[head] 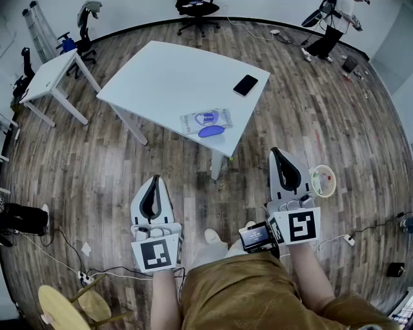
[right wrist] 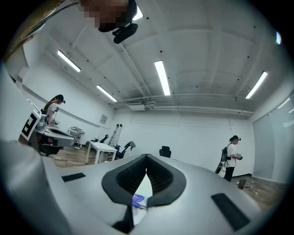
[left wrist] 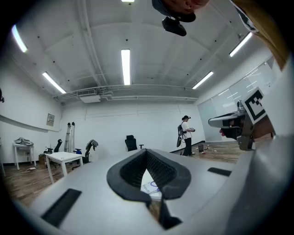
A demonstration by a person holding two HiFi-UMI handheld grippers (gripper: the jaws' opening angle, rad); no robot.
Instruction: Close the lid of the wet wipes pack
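The wet wipes pack (head: pixel 206 118) lies flat near the front edge of the white table (head: pixel 168 71). Its blue oval lid (head: pixel 211 131) is flipped open toward me. Both grippers hang over the floor, short of the table and apart from the pack. My left gripper (head: pixel 155 180) is shut with nothing in it, and so is my right gripper (head: pixel 276 153). In the left gripper view the left gripper (left wrist: pixel 147 151) frames the pack (left wrist: pixel 151 187) through the loop of its jaws. In the right gripper view the right gripper (right wrist: pixel 147 156) frames the blue lid (right wrist: pixel 138 199).
A black phone (head: pixel 245 84) lies at the table's far right. A smaller white table (head: pixel 48 74) stands at left, office chairs (head: pixel 197 9) at the back. On the floor are a round pale object (head: pixel 323 180), cables and a wooden stool (head: pixel 64 306). A person (left wrist: pixel 185 135) stands far off.
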